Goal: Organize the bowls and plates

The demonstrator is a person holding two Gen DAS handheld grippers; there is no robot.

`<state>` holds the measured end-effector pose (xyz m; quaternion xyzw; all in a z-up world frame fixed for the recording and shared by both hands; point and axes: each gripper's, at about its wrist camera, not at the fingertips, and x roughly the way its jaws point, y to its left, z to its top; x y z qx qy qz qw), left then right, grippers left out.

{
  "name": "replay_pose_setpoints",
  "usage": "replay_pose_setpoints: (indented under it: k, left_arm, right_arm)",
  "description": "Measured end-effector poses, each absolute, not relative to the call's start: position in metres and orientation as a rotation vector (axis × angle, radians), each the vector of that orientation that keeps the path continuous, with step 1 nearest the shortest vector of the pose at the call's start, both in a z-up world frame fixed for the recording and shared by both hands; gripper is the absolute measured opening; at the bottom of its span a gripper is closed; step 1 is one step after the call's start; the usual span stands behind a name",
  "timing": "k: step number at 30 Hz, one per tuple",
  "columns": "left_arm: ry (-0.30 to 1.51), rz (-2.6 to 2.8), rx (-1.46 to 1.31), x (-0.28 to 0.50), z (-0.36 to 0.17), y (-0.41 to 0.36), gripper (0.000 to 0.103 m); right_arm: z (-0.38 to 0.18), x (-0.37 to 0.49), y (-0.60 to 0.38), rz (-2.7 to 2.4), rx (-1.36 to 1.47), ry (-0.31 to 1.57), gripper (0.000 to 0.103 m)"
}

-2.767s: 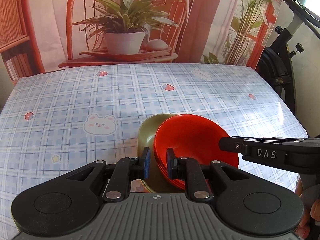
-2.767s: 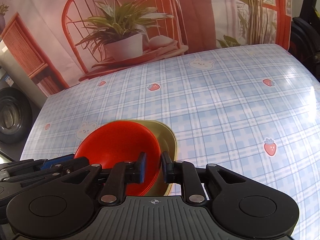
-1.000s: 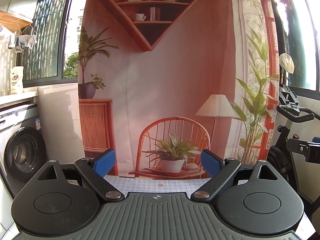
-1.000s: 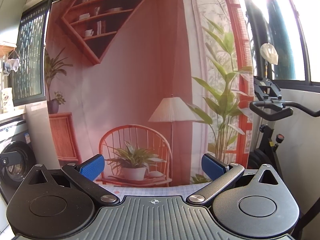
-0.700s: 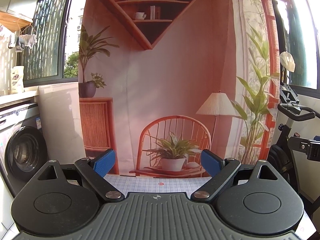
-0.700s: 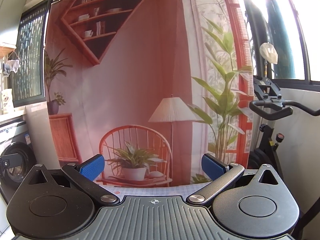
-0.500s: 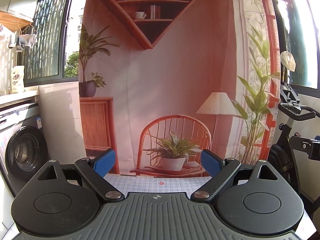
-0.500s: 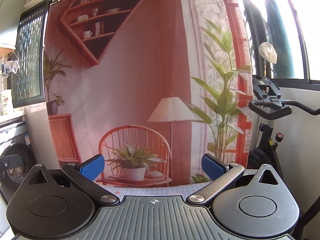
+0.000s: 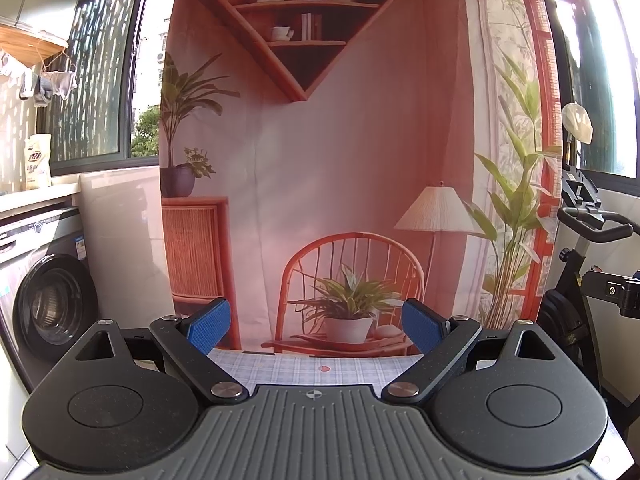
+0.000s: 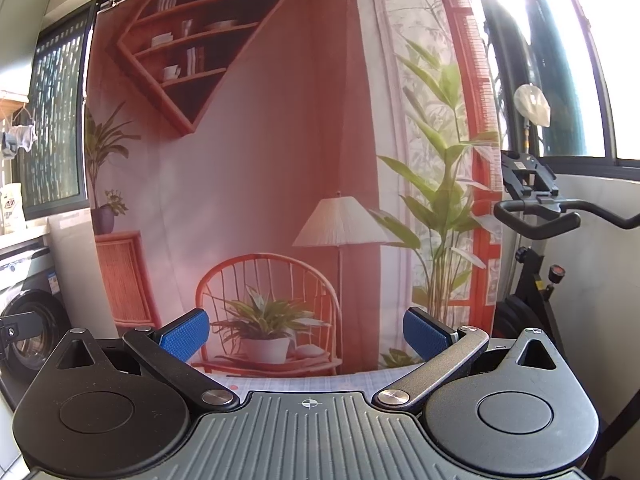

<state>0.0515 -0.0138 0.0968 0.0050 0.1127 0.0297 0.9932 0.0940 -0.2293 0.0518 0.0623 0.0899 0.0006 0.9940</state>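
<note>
No plate or bowl is in view in either wrist view. My left gripper [image 9: 316, 326] is open and empty, its blue pads spread wide, raised and pointed level at the backdrop. My right gripper [image 10: 306, 330] is open and empty too, held the same way. Only a thin far strip of the checked tablecloth [image 9: 316, 368] shows between the left fingers, and it also shows in the right wrist view [image 10: 304, 382]. The tip of the right gripper's body [image 9: 616, 294] shows at the right edge of the left wrist view.
A printed backdrop [image 9: 320, 160] with chair, plant and lamp hangs behind the table. A washing machine [image 9: 52, 304] stands at the left. An exercise bike [image 10: 536, 240] stands at the right.
Since 2.8 s ago both grippers have let go of the red bowl and olive plate, opened wide and lifted to face the backdrop. Over the last second they hardly moved.
</note>
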Motion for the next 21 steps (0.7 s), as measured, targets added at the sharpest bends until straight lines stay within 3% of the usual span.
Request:
replay_pose_setpoints:
  k: [21]
  left_arm:
    - [0.208, 0.058, 0.016, 0.048, 0.0988, -0.0122, 0.094]
  right_arm:
    - [0.0531, 0.0922, -0.2298, 0.002, 0.126, 0.177, 0.103]
